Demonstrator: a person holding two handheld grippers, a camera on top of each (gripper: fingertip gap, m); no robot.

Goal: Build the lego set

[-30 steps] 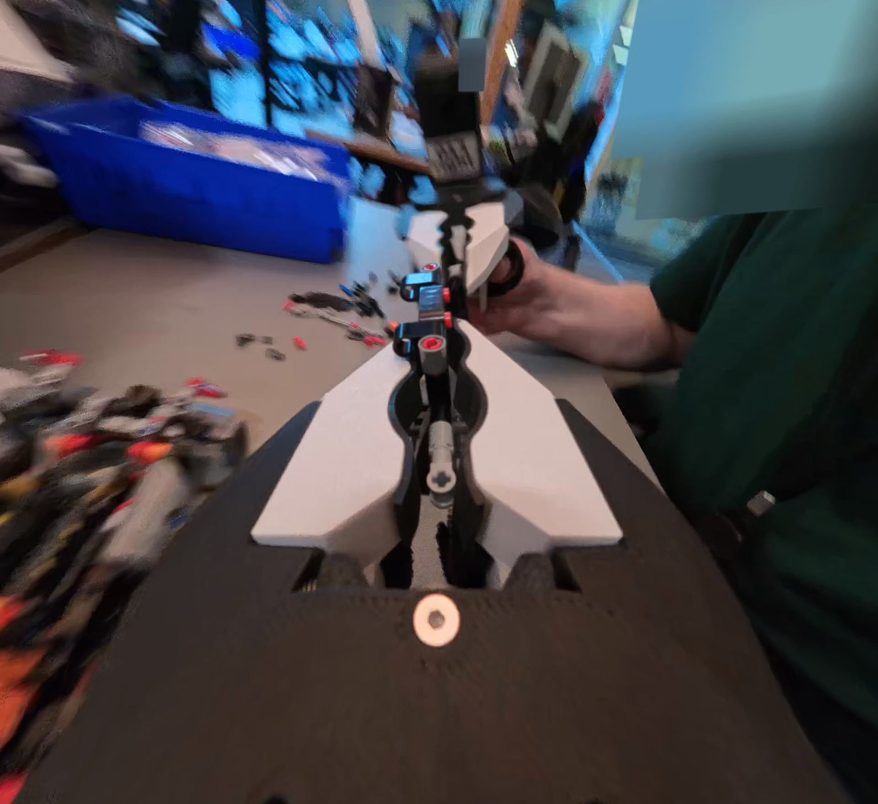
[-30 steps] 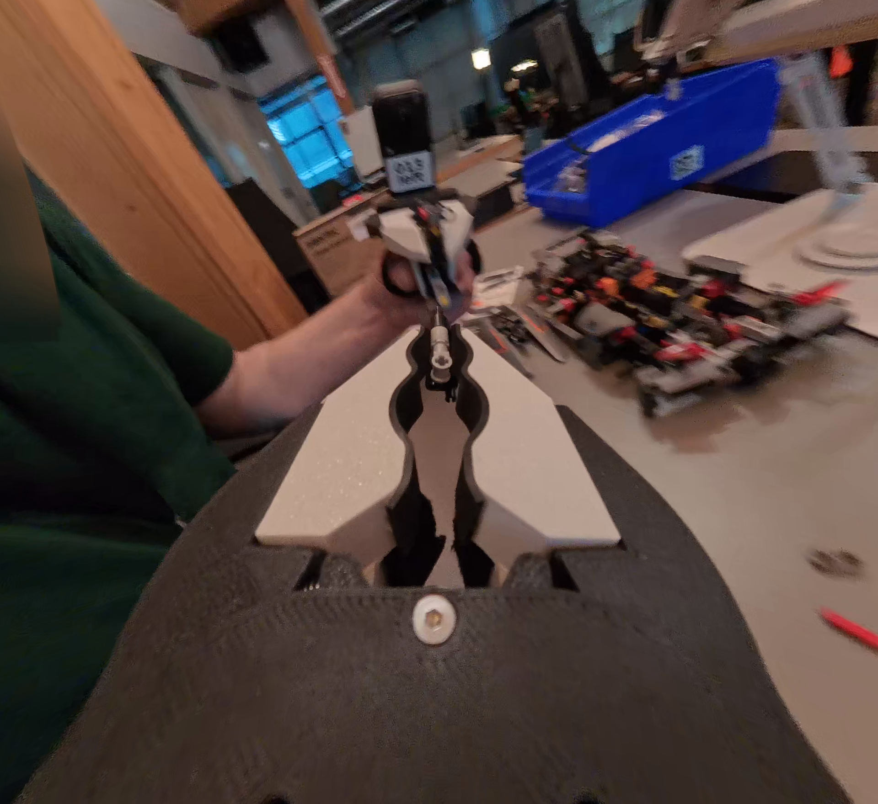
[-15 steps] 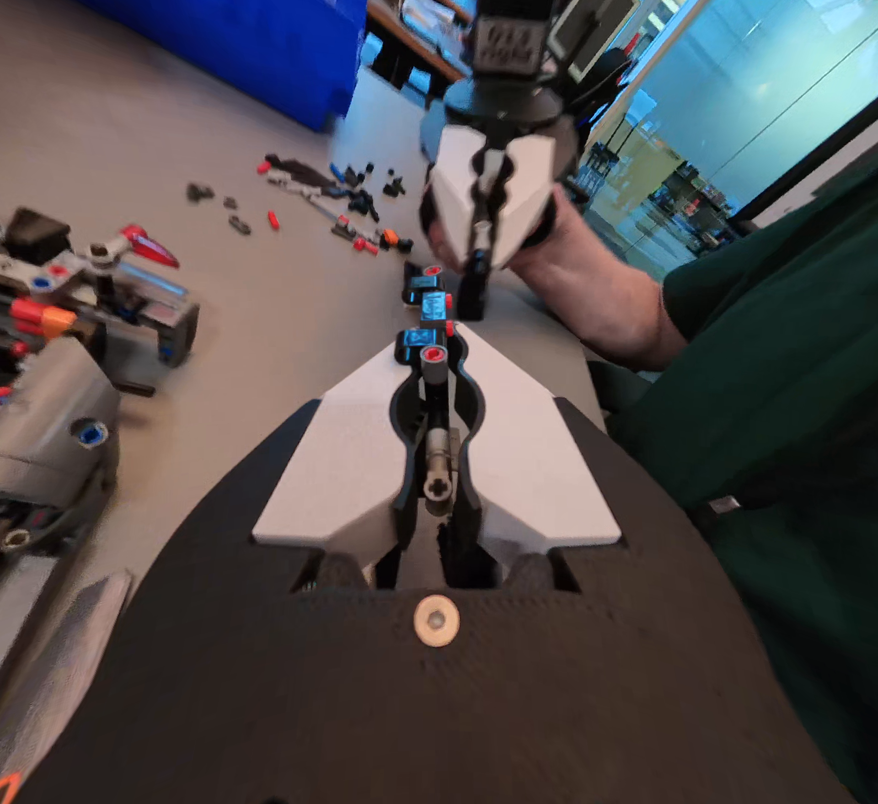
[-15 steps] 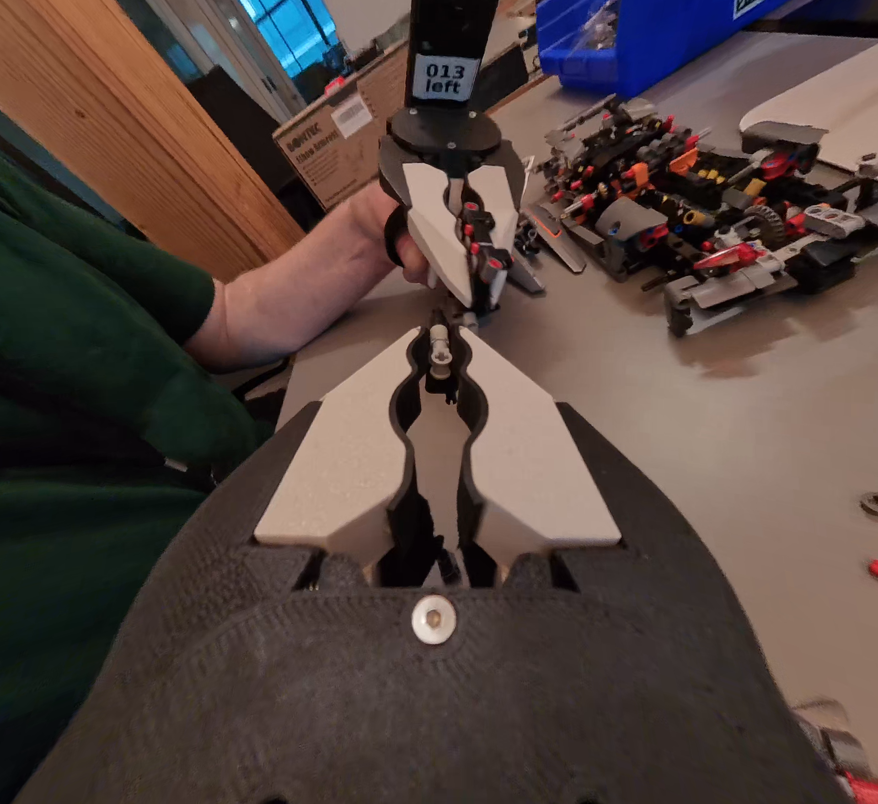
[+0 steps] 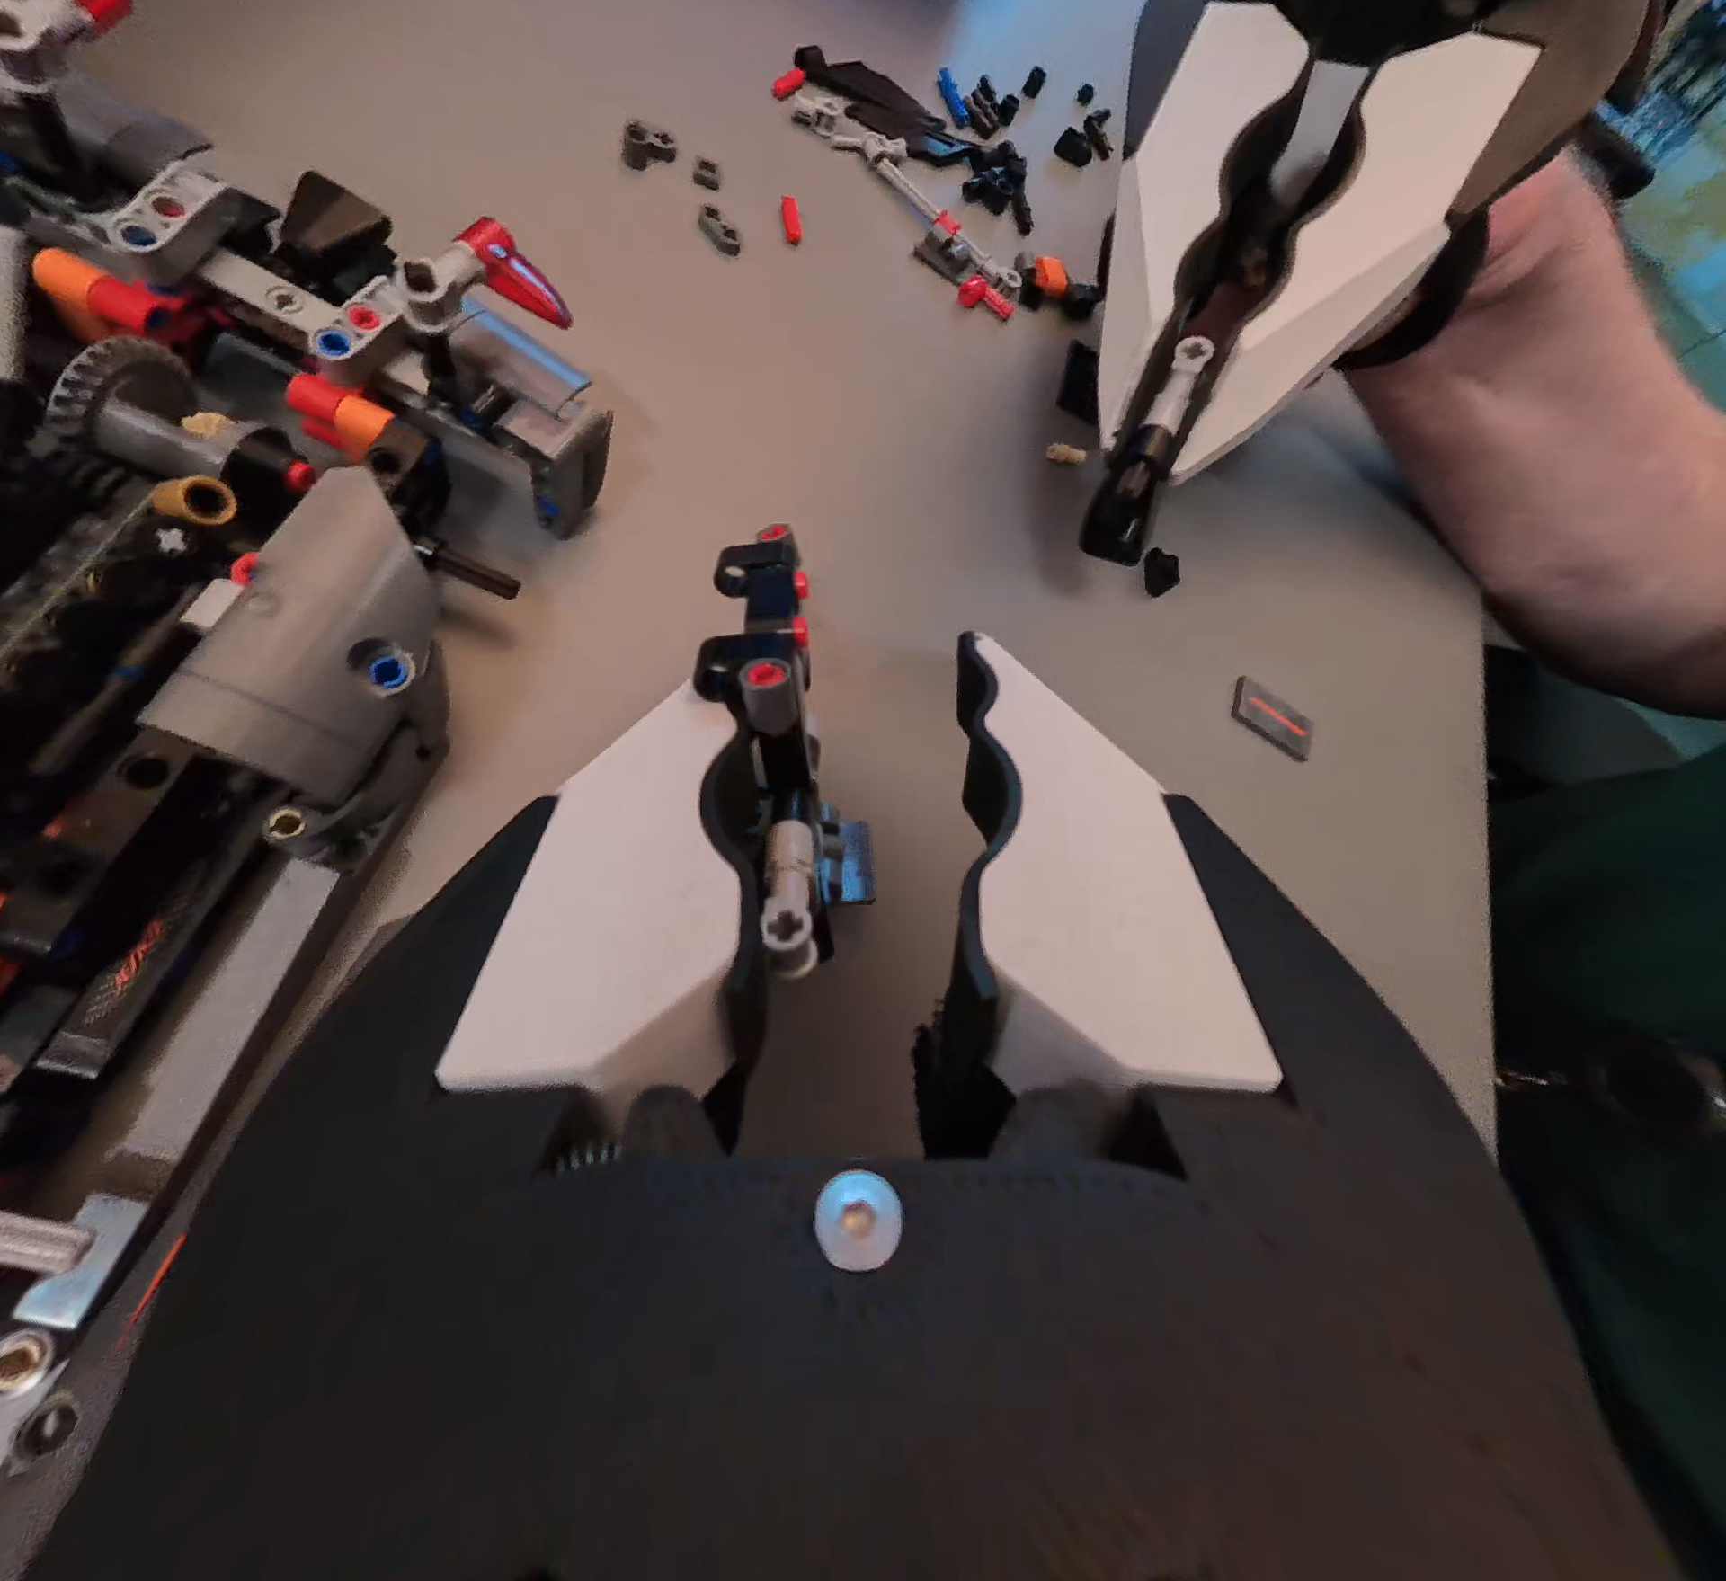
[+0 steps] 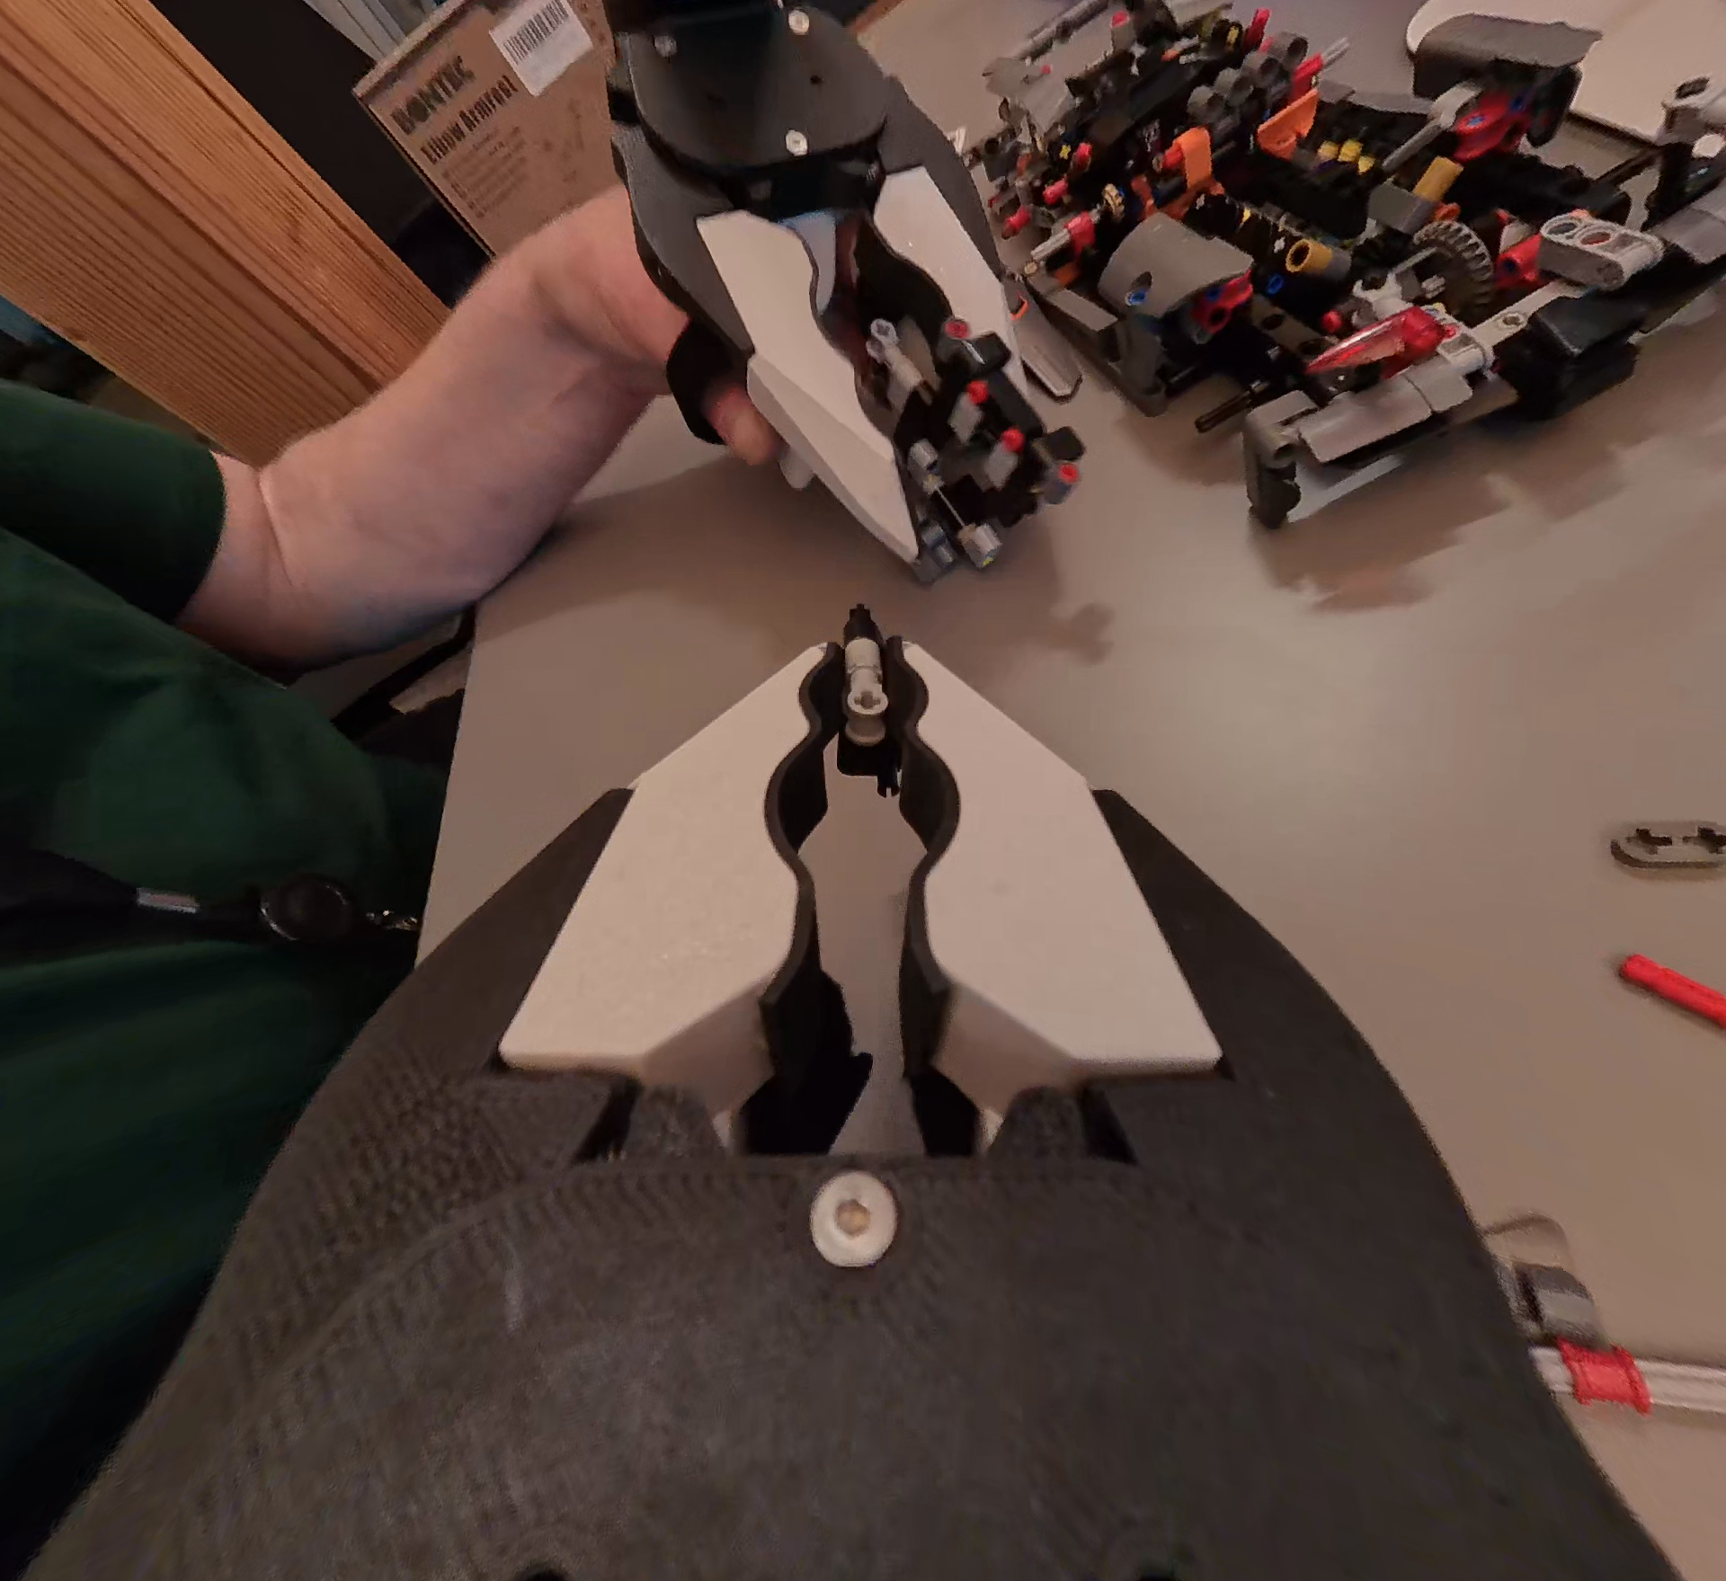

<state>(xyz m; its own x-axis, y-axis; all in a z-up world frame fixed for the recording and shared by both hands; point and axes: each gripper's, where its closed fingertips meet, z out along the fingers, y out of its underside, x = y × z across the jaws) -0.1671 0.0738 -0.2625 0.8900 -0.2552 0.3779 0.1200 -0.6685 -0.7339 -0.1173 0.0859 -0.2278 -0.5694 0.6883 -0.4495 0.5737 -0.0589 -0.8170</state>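
My left gripper fingers apart; small black lego subassembly with red pins leans on one finger, near large grey-black lego car chassis on grey bench. Right gripper clamps grey-tipped black axle piece. Judging: mid-subassembly; next, align axle, press in.

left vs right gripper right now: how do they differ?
Left gripper has its jaws wide apart; right gripper has them pinched at the tips. The left has a black sub-assembly with red pins against one finger; the right clamps a slim grey-and-black piece. Both have white fingers on black bodies.
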